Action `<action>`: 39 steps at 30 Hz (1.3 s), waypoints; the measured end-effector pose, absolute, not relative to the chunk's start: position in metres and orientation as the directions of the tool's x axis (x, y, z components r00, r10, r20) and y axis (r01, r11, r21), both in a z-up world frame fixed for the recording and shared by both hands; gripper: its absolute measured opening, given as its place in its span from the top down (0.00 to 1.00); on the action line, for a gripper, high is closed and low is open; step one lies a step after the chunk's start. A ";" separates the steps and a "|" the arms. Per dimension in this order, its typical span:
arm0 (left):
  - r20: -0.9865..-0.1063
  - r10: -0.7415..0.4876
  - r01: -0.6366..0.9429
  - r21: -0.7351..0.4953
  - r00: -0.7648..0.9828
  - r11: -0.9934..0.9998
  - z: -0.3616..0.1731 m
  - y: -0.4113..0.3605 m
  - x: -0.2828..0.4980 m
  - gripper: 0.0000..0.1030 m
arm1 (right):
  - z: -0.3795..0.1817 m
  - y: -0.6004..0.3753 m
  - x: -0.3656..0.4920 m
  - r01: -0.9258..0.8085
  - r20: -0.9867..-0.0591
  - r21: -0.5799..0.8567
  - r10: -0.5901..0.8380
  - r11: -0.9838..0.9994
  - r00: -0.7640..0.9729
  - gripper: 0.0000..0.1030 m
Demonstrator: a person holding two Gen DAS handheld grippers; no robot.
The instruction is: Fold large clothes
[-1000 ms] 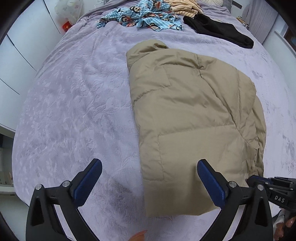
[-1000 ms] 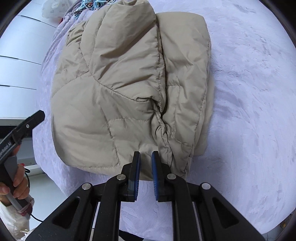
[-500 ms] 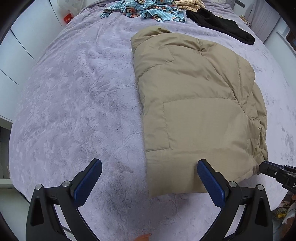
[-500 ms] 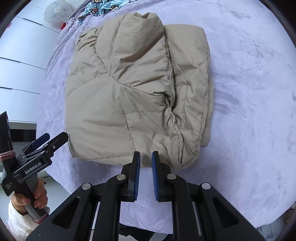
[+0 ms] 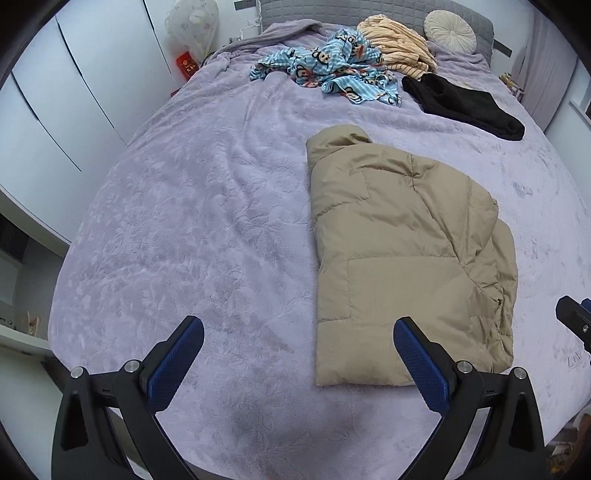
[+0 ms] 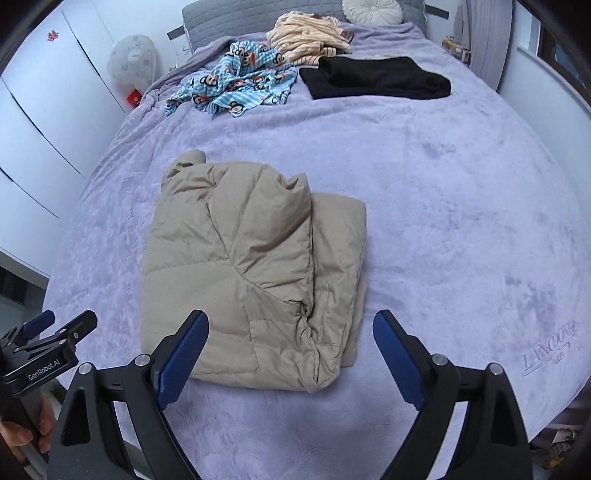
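Note:
A beige puffer jacket (image 5: 402, 258) lies folded into a thick rectangle on the lilac bedspread (image 5: 192, 229); it also shows in the right wrist view (image 6: 258, 273). My left gripper (image 5: 295, 358) is open and empty, held above the bed's near edge just left of the jacket's near hem. My right gripper (image 6: 291, 354) is open and empty, held just before the jacket's near right corner. Neither gripper touches the jacket. The left gripper's body shows at the left of the right wrist view (image 6: 48, 350).
At the far end of the bed lie a blue cartoon-print garment (image 5: 332, 70), a striped cream garment (image 5: 399, 48), a black garment (image 5: 465, 107) and a round cushion (image 5: 448, 27). White wardrobe doors (image 5: 74, 92) stand on the left.
My right gripper has opened from shut. Both grippers have pulled back and risen, so the jacket looks smaller and the far end of the bed has come into view.

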State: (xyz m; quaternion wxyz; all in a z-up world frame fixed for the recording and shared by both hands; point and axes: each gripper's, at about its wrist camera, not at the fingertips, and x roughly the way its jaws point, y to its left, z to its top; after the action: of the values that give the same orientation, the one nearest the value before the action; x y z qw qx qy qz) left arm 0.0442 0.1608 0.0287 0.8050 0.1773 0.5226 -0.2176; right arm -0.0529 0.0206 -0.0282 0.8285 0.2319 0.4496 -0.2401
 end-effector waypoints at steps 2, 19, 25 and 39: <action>-0.913 -0.172 0.535 0.058 0.370 0.843 0.036 0.160 0.042 0.00 | -0.020 0.020 -0.056 0.614 -0.838 0.157 -0.224 0.774 0.497 0.00; -0.907 -0.191 0.545 0.050 0.376 0.837 0.045 0.150 0.033 0.00 | -0.006 0.021 -0.059 0.610 -0.824 0.133 -0.255 0.781 0.507 0.00; -0.906 -0.190 0.546 0.052 0.379 0.836 0.045 0.148 0.035 0.00 | -0.006 0.020 -0.060 0.609 -0.825 0.135 -0.252 0.781 0.506 0.00; -0.905 -0.186 0.543 0.057 0.383 0.838 0.045 0.145 0.035 0.00 | -0.006 0.016 -0.063 0.603 -0.828 0.140 -0.241 0.786 0.506 0.00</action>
State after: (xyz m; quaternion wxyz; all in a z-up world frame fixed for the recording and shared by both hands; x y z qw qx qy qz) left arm 0.0352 0.1446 0.0455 0.8128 0.1755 0.5082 -0.2242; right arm -0.0626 0.0158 -0.0065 0.8418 0.2107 0.4292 -0.2506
